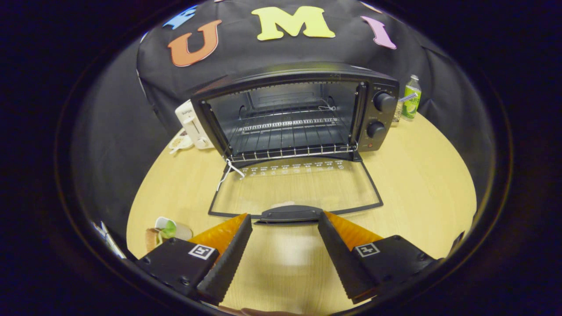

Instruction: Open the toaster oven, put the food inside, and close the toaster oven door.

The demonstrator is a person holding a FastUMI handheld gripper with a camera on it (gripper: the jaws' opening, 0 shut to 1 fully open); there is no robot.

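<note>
— Glass lay flat where we looked: the oven door [293,192] was fully down on the table [417,184], its black handle [288,214] just ahead of our gripper [284,218], level with the fingertips and touching neither. The fingers [228,254] stood wide apart and held nothing.

— So the toaster oven [294,112] was open. Where was the food?

— Beside the left finger, near the table's front left edge, we saw a small piece with something green on it [167,230]. We took that for the food, though we could not tell what it was. The wire rack [290,136] inside was bare.

— Then fetching it was the step in hand, we judged.

— Yes. To do it well, we reckoned we should back off the handle first, so as not to knock the door, then swing left and come down over the food with the fingers spread either side of it. A gentle squeeze seemed wise; it looked soft.

— And the way in?

— Over the lowered door, high enough to clear the glass and the white string [229,173] hanging at the door's left hinge. We meant to set it mid-rack, well away from the back wall.

— Anything else near?

— A white toaster [193,125] at the oven's left, and a green bottle [412,97] at the far right edge. Both were well apart from our path.
</note>
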